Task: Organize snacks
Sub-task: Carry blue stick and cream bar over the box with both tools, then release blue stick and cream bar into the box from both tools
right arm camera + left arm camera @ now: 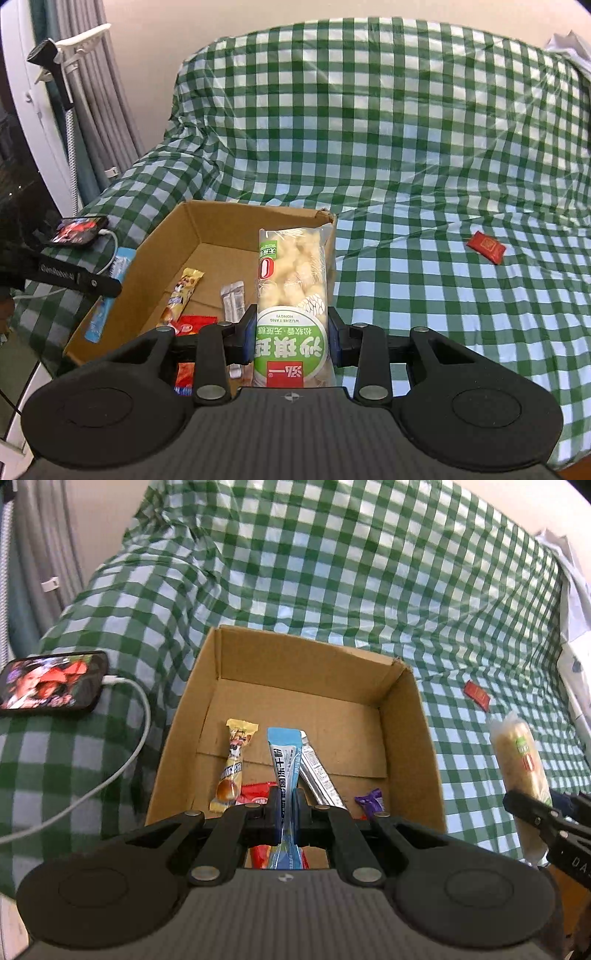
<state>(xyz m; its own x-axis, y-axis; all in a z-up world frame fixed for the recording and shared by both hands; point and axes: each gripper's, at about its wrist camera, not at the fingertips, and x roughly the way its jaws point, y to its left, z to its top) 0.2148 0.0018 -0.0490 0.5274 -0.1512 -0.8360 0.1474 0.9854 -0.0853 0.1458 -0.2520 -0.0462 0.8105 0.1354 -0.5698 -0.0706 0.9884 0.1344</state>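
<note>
Closest to us, our left gripper (pixel 287 814) pinches a slim blue sachet (pixel 283 764) between its pressed-in fingers; the sachet's long axis runs straight away from the camera, its far end pointing into the open cardboard box (pixel 410 716) below. Inside the box lie a yellow candy wrapper (pixel 233 764), a silver stick packet (pixel 319 775), a red packet (pixel 254 794) and a purple sweet (pixel 371 800). Our right gripper (pixel 291 338) clamps a long clear pack of pale puffed snacks with a green label (pixel 291 284), its length pointing forward over the box's right wall. A small red packet (pixel 486 246) lies well apart on the green checked cloth (pixel 424 147). A phone (pixel 51 683) with a white cable (pixel 122 760) sits left of the box.
</note>
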